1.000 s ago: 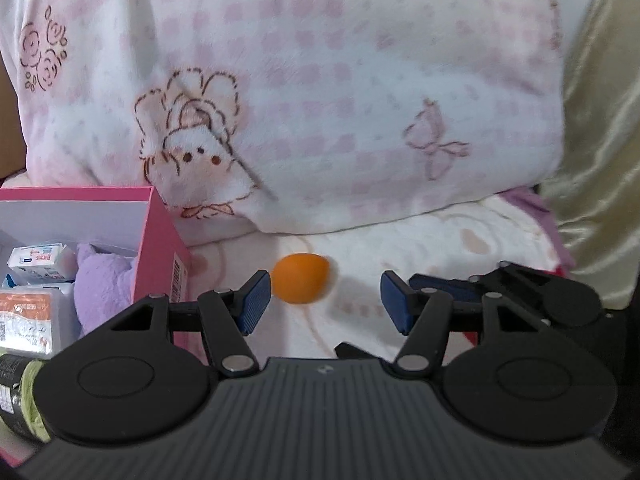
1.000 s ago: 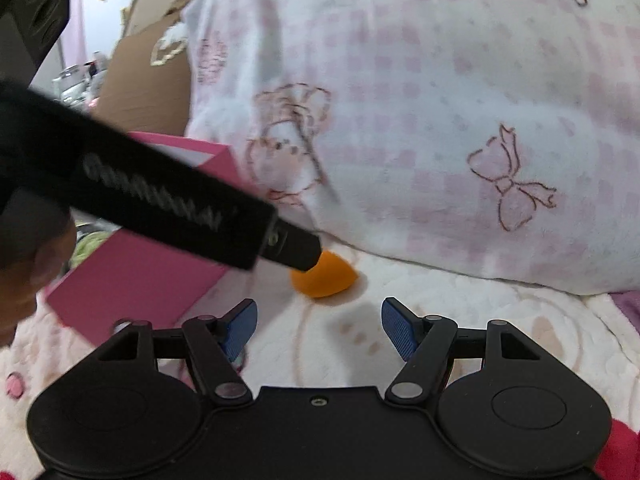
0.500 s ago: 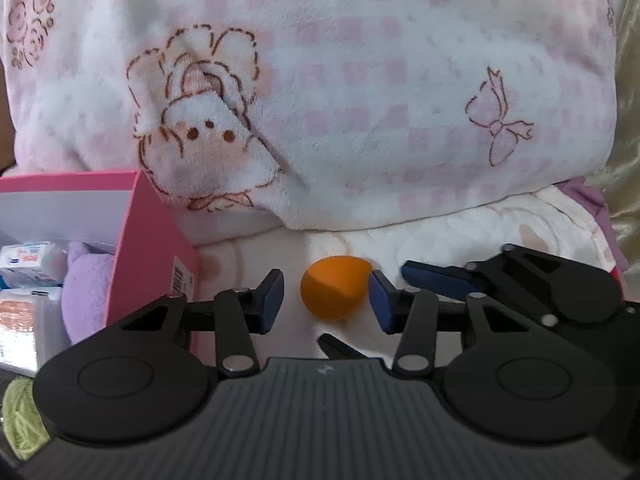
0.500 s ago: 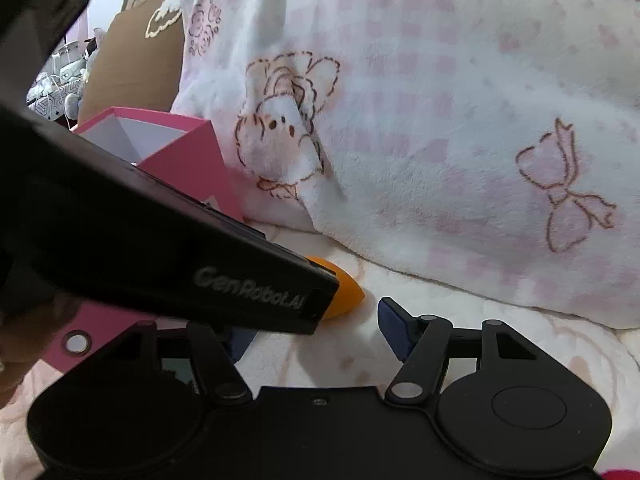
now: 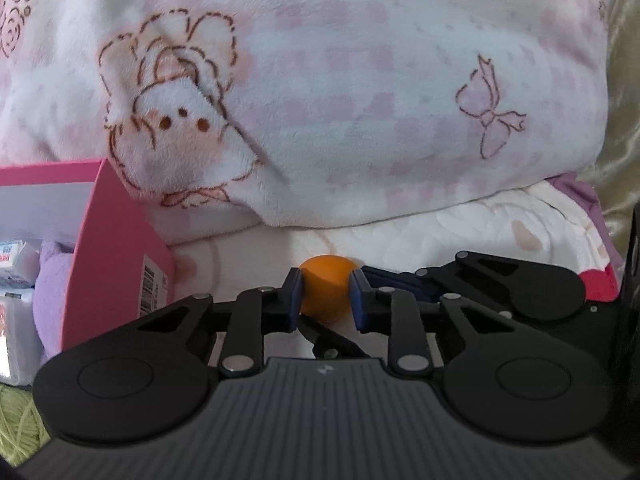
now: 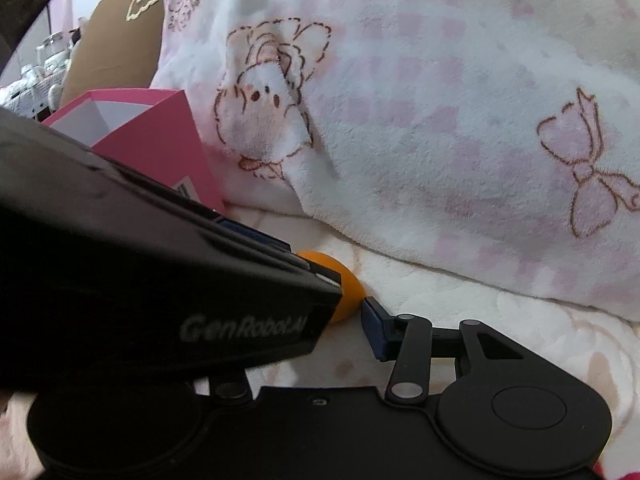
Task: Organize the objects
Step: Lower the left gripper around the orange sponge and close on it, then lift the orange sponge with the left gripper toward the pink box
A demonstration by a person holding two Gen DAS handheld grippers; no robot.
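A small orange egg-shaped object point(image 5: 325, 290) lies on the bed sheet in front of a fluffy pink-check blanket. My left gripper point(image 5: 325, 298) has its blue pads against both sides of the orange object, shut on it. In the right wrist view the orange object point(image 6: 347, 284) peeks out behind the left gripper's black body point(image 6: 160, 280), which hides my right gripper's left finger. My right gripper's right finger point(image 6: 376, 330) stands wide of the middle, so it looks open and empty.
A pink box point(image 5: 108, 248) stands at the left with a purple plush point(image 5: 52, 280), small packets and green yarn point(image 5: 16, 420) by it. The folded blanket point(image 5: 340, 100) rises right behind. A cardboard sheet point(image 6: 116, 40) stands at the far left.
My left gripper moved forward around the orange object and closed its pads on it. The left gripper's body now covers more of the right wrist view.
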